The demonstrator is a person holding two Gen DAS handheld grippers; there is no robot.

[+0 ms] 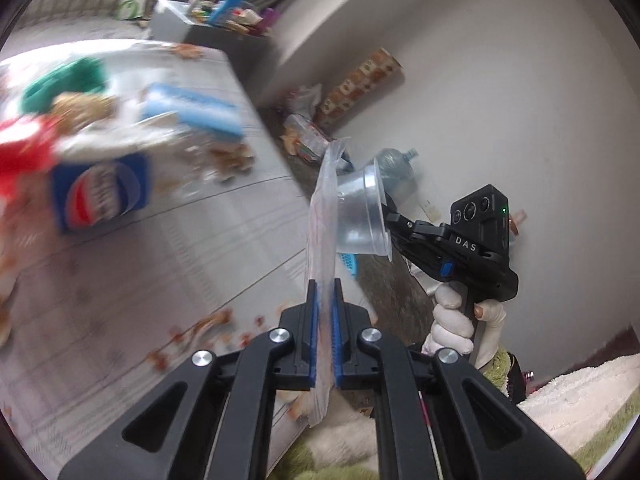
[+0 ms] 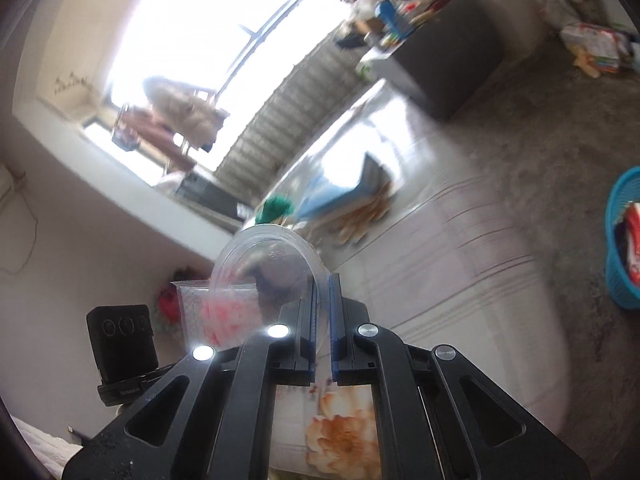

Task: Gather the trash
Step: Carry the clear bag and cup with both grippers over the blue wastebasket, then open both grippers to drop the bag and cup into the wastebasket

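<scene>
Left wrist view, left tongs (image 1: 325,300) pinching plastic bag (image 1: 322,216), right tongs (image 2: 323,300) clamping clear cup (image 2: 268,264), blue basket (image 2: 622,248) right-view only

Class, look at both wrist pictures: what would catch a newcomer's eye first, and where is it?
In the left wrist view, the left gripper pinches a clear plastic bag at centre, with the right gripper holding a clear plastic cup just beside it. Left of them, colourful litter lies blurred on the pale mat. In the right wrist view, a turquoise basket sits at the right edge.

Litter on mat (image 1: 120,216) motion-blurred — blue basket (image 2: 624,240) cut off.
</scene>
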